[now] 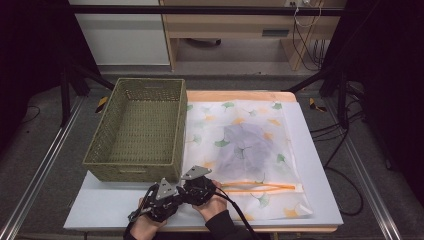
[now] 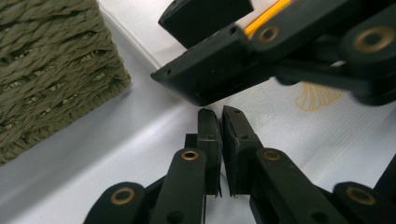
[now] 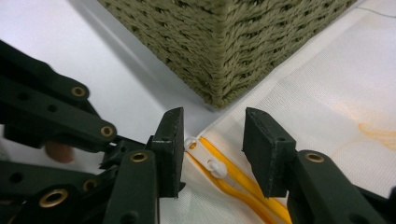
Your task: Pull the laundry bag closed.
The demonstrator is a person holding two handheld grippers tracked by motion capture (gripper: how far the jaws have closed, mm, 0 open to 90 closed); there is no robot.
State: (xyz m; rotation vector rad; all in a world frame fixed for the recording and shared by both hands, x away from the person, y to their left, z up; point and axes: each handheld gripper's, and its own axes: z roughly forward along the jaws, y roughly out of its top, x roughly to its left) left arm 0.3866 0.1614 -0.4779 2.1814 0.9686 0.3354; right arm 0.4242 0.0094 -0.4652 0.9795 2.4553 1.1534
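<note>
Lying flat on the table (image 1: 320, 200) just right of the basket (image 1: 137, 130), the mesh bag (image 1: 250, 150) is seen whole from the high view. The zipper pull (image 3: 217, 169) at the bag's near corner is made out in the right gripper view, between the spread jaws of the right gripper (image 3: 212, 149), untouched by either. The left gripper (image 2: 220, 135) is seen with jaws nearly pressed together; whether bag fabric is pinched cannot be told.

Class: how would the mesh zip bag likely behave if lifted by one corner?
The mesh bag lies flat and thin, so it would probably droop. The dark clothing inside may slide downward. It looks light, likely dragging easily across the table.
</note>
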